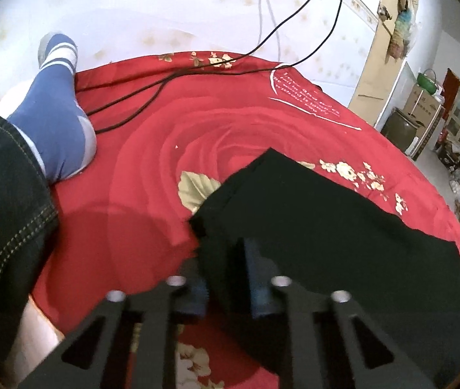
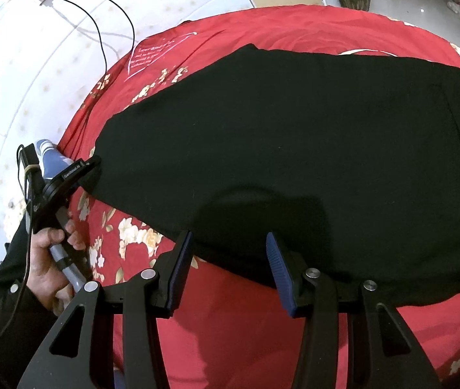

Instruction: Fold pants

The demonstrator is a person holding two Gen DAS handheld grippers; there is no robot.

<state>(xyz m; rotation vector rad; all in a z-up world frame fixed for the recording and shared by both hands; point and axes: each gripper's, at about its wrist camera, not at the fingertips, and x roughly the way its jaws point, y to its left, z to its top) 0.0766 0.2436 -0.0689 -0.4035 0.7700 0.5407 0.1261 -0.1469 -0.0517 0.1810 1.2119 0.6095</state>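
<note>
Pinching: the left gripper (image 1: pixel 226 278) has its blue pads drawn close on the near corner of the black pants (image 1: pixel 311 220), with cloth bunched between them.
Waiting: the right gripper (image 2: pixel 230 269) hangs with its jaws apart, nothing between them, just over the near edge of the pants (image 2: pixel 278 129).
Pants: spread flat, apparently already doubled leg on leg, across the red rose bedspread (image 1: pixel 152 149); in the right wrist view one end reaches toward the left gripper (image 2: pixel 92 165) and the person's left hand (image 2: pixel 48 259).
Nearby: black cables (image 1: pixel 171 77) trail over the far part of the bedspread; a foot in a blue sock (image 1: pixel 58 103) rests at its edge.
Risk, thin bite: the left pads seem to hold only the corner, so a quick lift could pull it free or raise one layer alone.
Risk, uneven fold: with one end gripped and the right jaws unclosed, carrying the end over may skew the edges.
Risk, bedspread: closing low could catch the red cloth too.
</note>
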